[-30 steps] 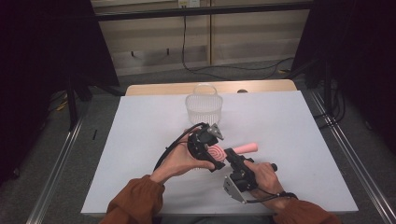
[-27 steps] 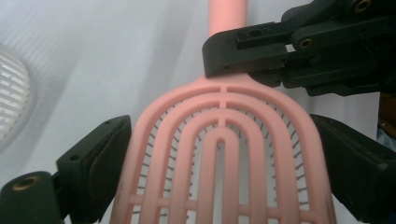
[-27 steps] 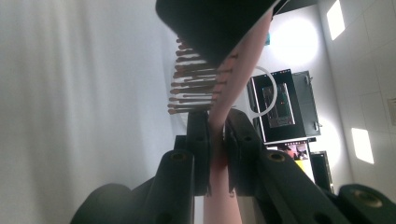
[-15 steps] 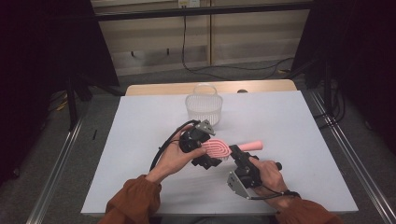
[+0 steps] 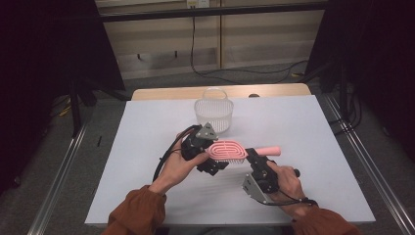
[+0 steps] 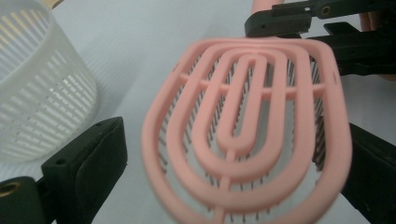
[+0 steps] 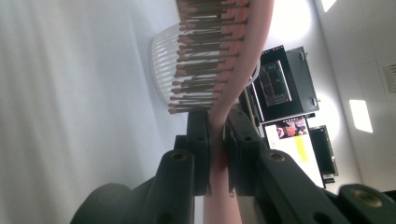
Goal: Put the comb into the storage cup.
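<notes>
A pink vented hairbrush (image 5: 226, 149) hangs level over the white table, its handle pointing right. My right gripper (image 5: 253, 154) is shut on the brush's neck, and the right gripper view shows both jaws pressed on the pink stem (image 7: 217, 154) below the bristles (image 7: 201, 60). My left gripper (image 5: 215, 152) comes in from the left. Its jaws have just been opening and now stand wide on either side of the brush head (image 6: 247, 135). The left jaw is clearly apart from the head, and the right jaw sits close beside its edge.
A white slotted plastic basket (image 5: 214, 111) stands upright behind the brush, near the table's far edge (image 6: 37, 93) (image 7: 161, 60). The white tabletop (image 5: 147, 196) has bare room left and right of the hands. Metal rails run along both sides of the table.
The left gripper's jaws have spread wider around the brush head, and the left hand has drawn slightly left and away. The right gripper keeps its hold on the brush's neck.
</notes>
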A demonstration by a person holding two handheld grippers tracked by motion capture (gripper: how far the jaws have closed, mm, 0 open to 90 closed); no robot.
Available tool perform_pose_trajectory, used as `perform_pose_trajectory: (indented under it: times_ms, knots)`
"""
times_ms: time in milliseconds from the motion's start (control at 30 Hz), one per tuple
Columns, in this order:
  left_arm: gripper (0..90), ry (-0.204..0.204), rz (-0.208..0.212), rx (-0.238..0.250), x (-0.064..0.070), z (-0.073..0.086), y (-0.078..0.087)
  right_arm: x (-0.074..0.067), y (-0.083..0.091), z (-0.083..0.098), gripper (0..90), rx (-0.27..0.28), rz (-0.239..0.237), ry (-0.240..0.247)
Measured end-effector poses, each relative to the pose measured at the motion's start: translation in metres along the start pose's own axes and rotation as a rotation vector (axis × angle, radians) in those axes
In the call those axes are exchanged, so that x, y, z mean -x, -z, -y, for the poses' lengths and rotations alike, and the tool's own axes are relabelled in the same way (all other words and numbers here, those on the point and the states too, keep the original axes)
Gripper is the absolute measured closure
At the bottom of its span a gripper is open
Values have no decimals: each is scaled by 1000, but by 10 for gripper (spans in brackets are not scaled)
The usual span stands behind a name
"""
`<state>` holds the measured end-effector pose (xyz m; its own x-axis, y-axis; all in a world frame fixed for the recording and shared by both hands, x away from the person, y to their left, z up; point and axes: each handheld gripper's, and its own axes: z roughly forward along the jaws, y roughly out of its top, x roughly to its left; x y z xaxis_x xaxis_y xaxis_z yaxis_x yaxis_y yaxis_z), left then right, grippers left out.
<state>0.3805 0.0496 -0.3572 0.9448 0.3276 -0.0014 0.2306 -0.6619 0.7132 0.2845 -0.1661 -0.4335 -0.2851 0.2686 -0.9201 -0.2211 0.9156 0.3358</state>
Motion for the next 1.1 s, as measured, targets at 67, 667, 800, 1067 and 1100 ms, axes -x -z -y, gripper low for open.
perform_pose_trajectory:
  times_ms: [67,667,800,1067,1100]
  knots:
    - [35,7,-3,15,-2,4,5,0,0,0,814,-7,0,-9]
    - [32,36,-98,101,-11,37,17,11,0,9,813,-40,7,-137]
    - [34,8,-118,152,-11,40,13,13,1,11,813,-36,5,-183]
    - [29,20,-149,229,-11,44,17,20,2,15,814,-25,-10,-303]
    - [29,23,-149,235,-10,44,17,22,3,16,814,-20,-15,-329]
